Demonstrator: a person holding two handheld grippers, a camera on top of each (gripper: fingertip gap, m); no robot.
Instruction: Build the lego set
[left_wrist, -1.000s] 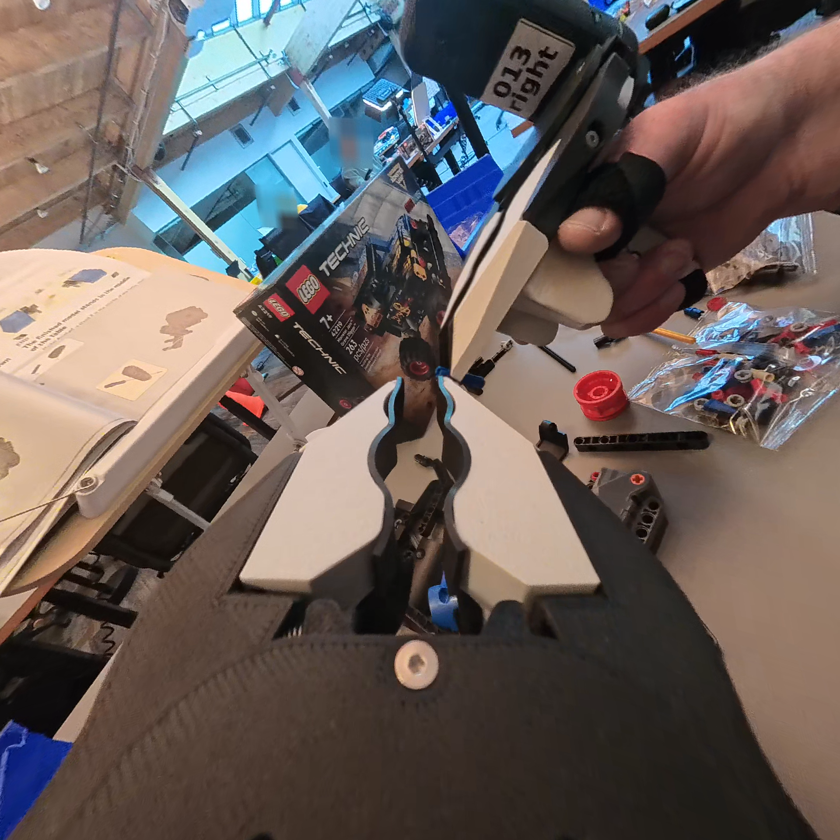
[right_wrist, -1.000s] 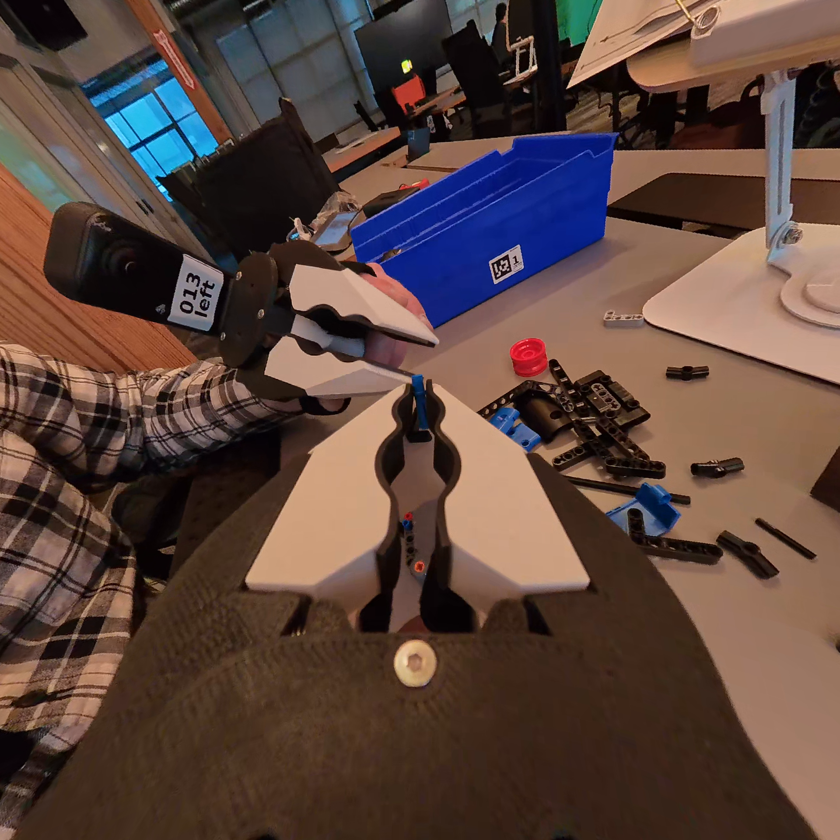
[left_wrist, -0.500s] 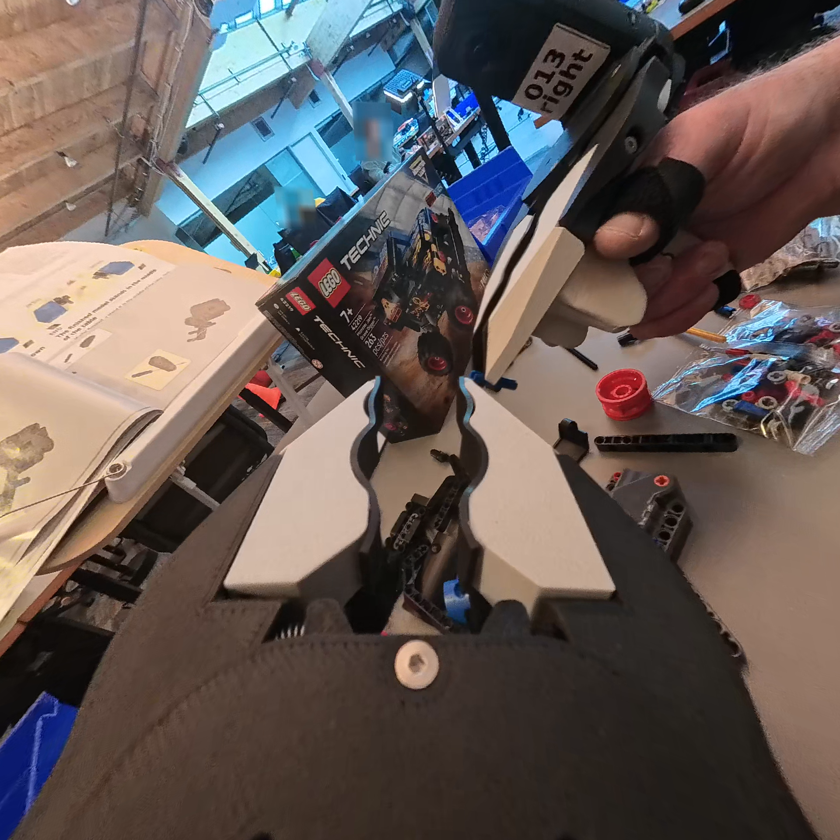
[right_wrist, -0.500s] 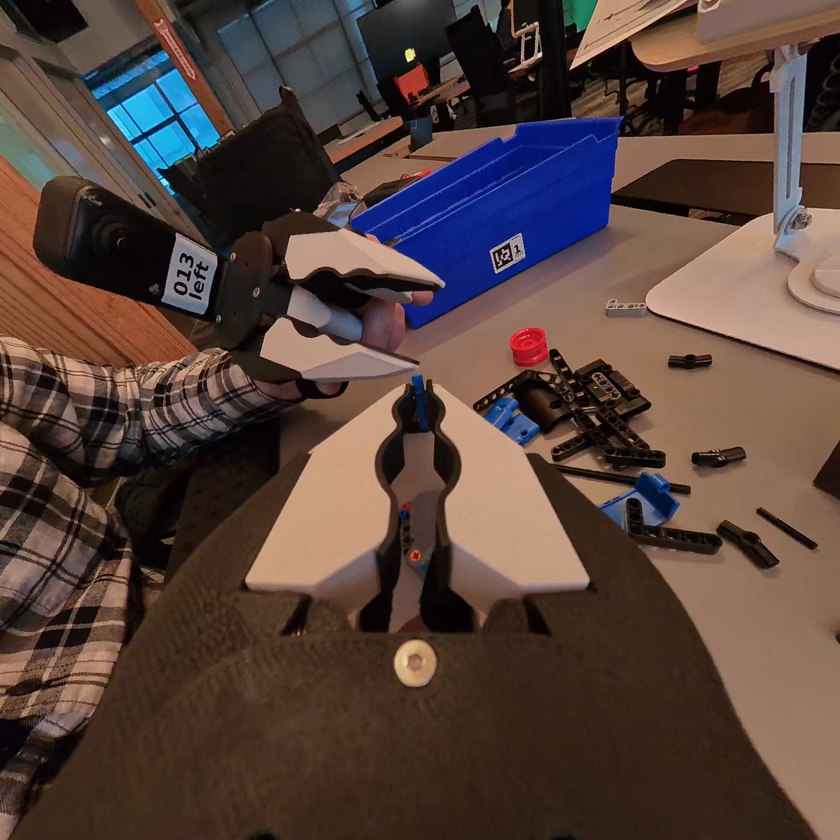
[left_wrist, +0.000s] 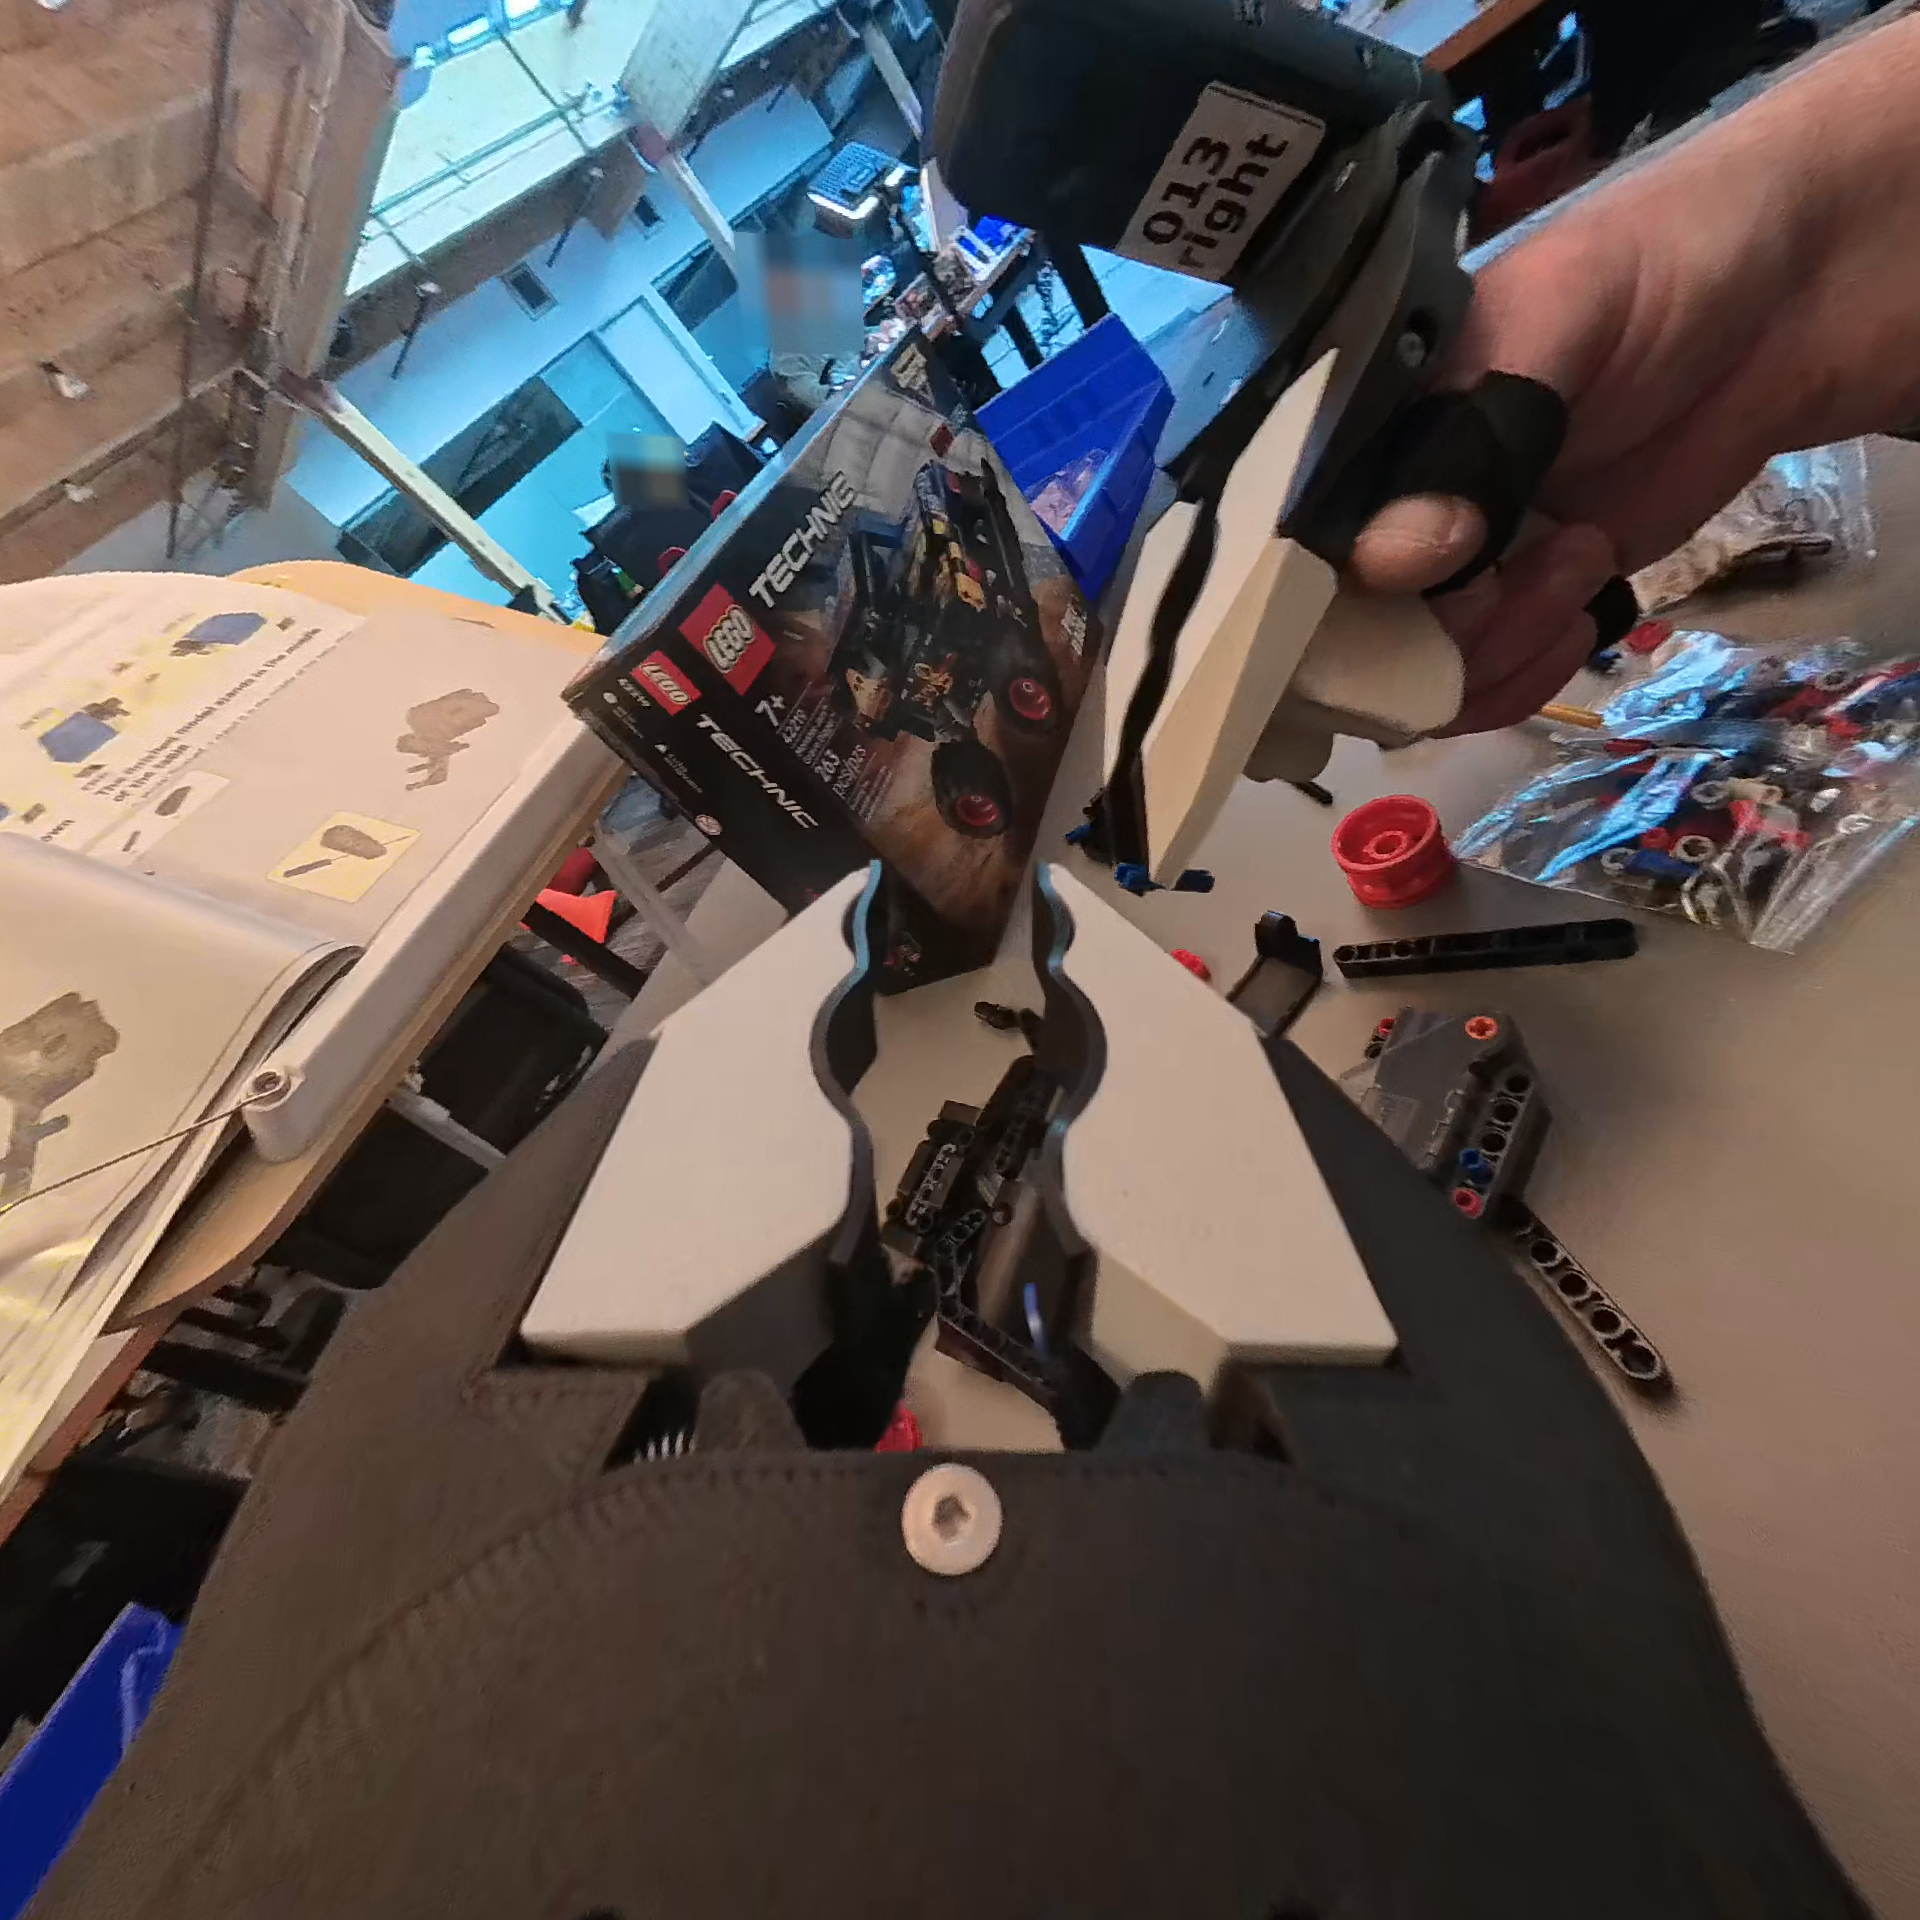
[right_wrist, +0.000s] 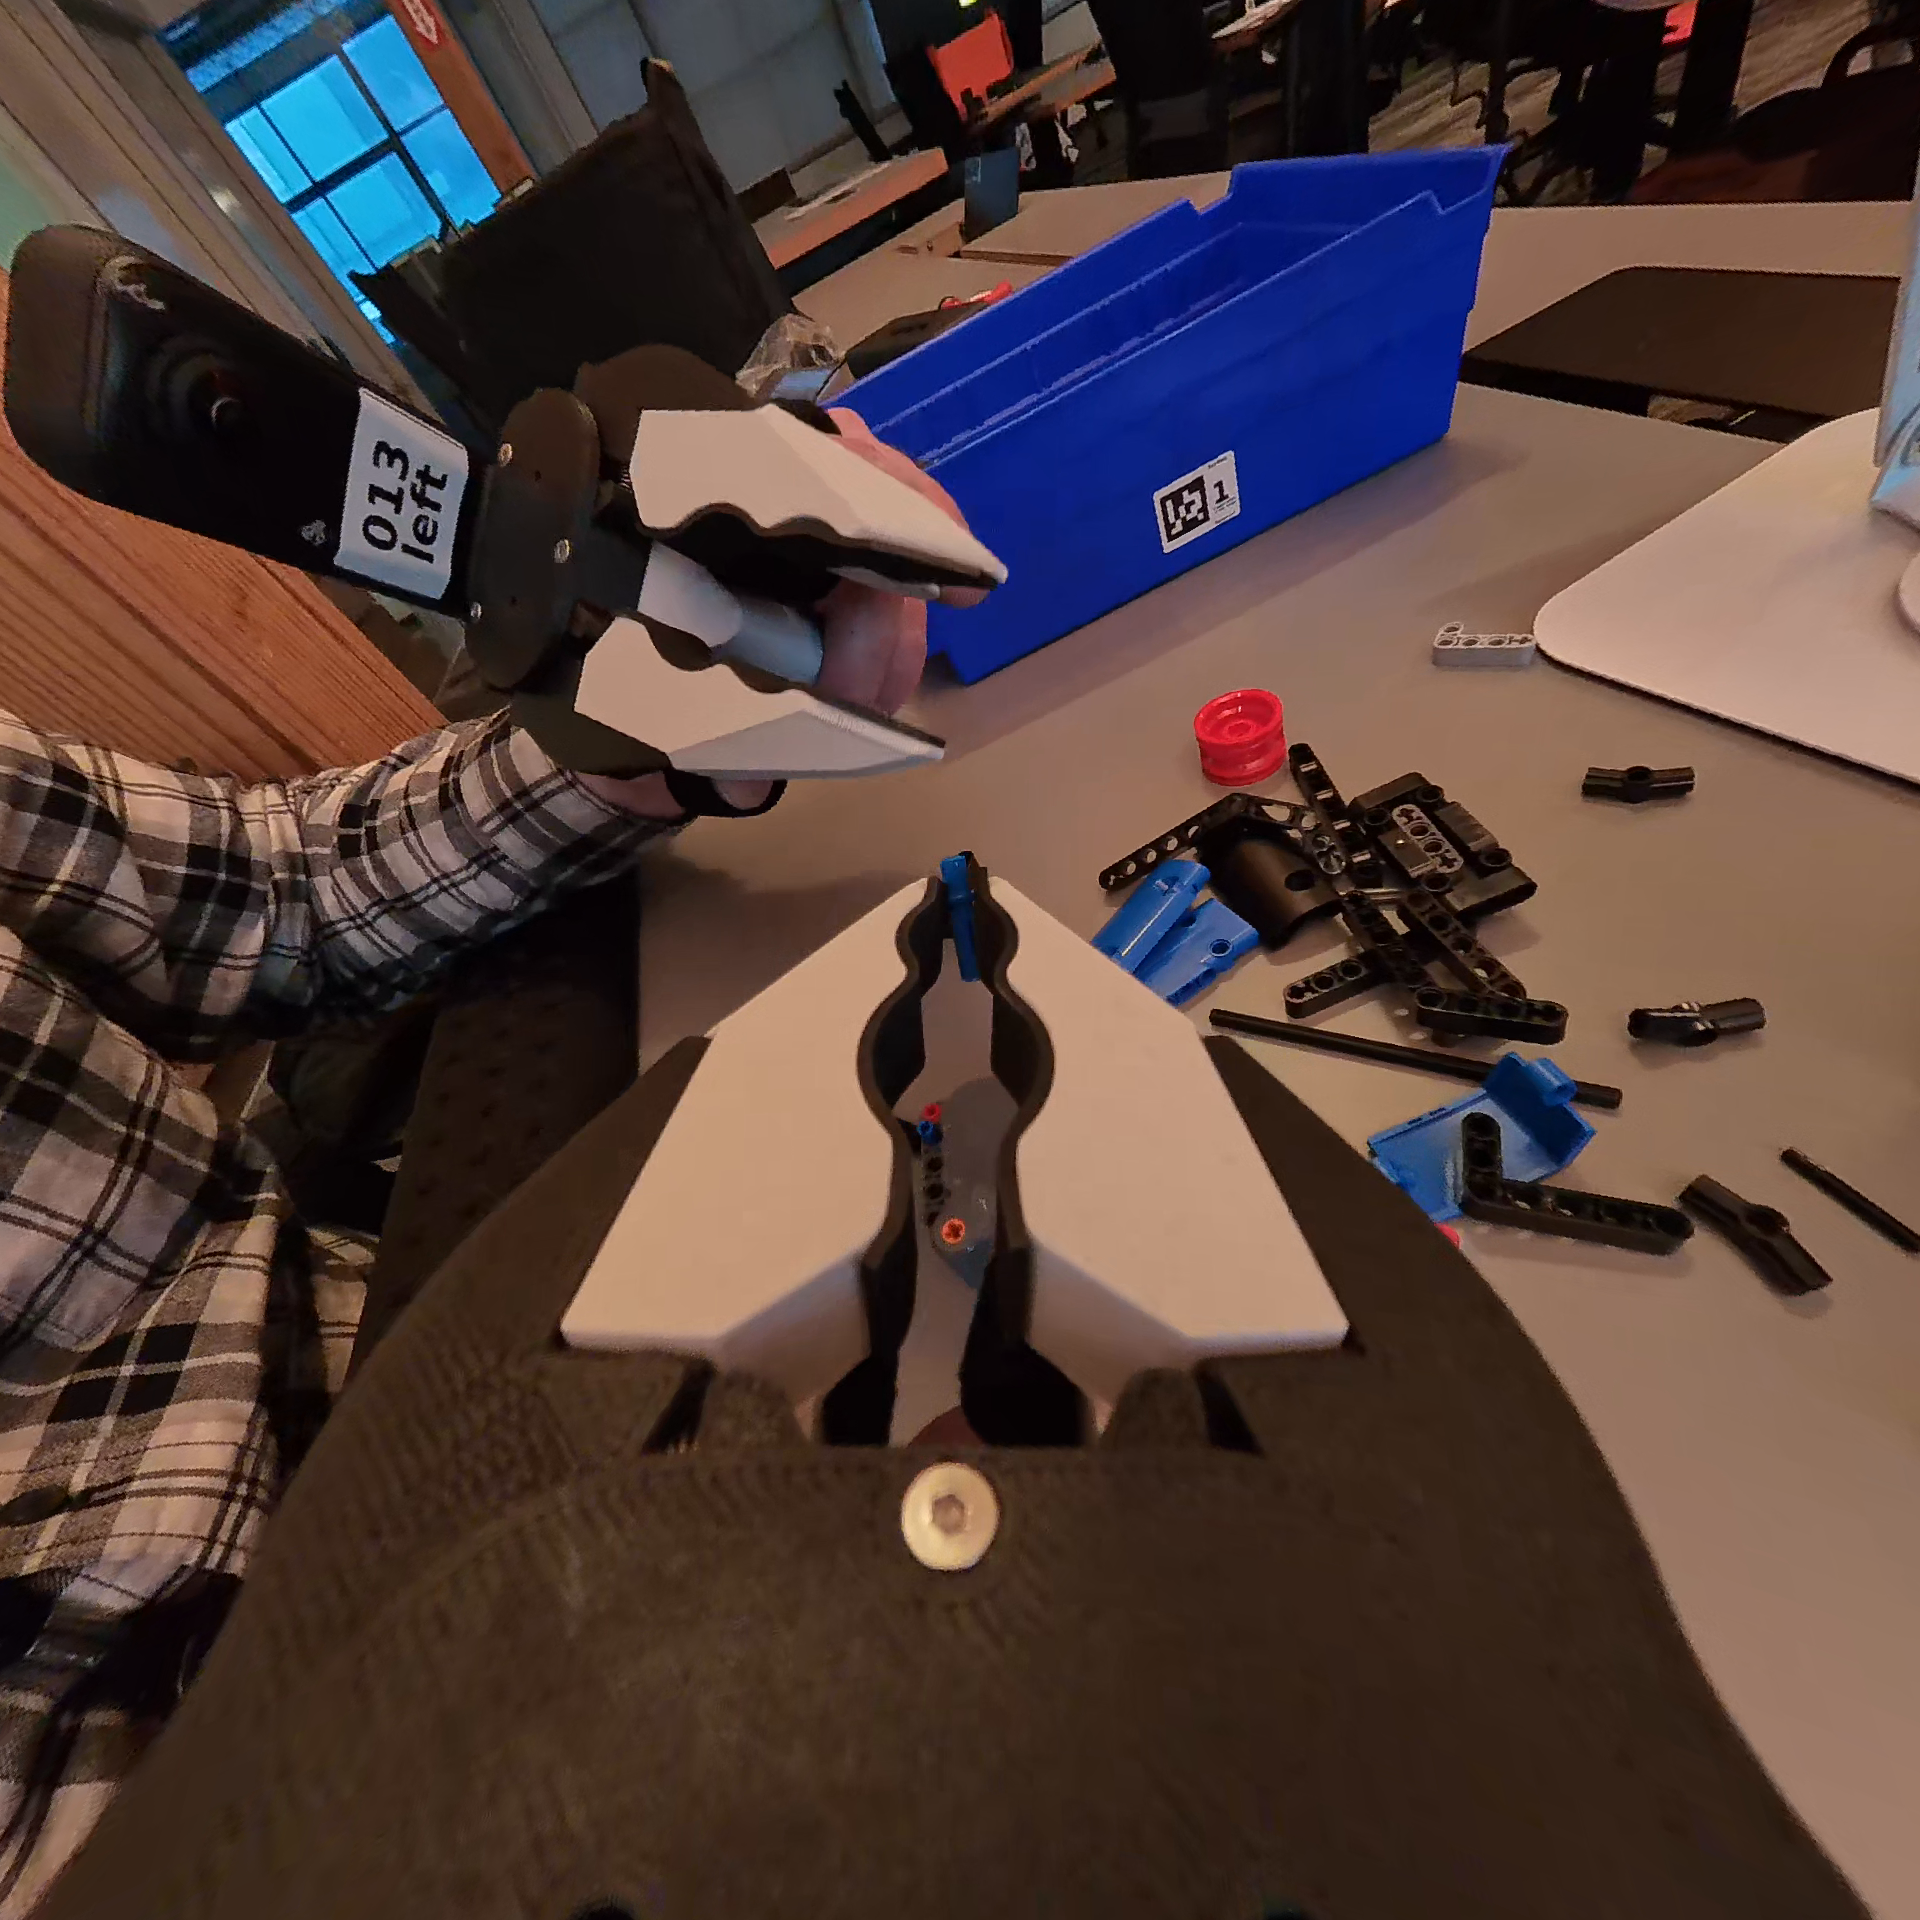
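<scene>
The right gripper (right_wrist: 961, 894) is pinching a small blue plastic pin (right_wrist: 958, 914) at its jaw tips; the left gripper (left_wrist: 956, 904), jaws apart, is probably empty. A shallow pinch is risking the pin twisting out above the black beam assembly (right_wrist: 1382, 894).

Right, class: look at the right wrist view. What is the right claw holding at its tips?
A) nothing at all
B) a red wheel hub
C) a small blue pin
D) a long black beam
C: the right claw is shut on a small blue pin that pokes out at its tips, while the red wheel hub lies on the table.
</scene>
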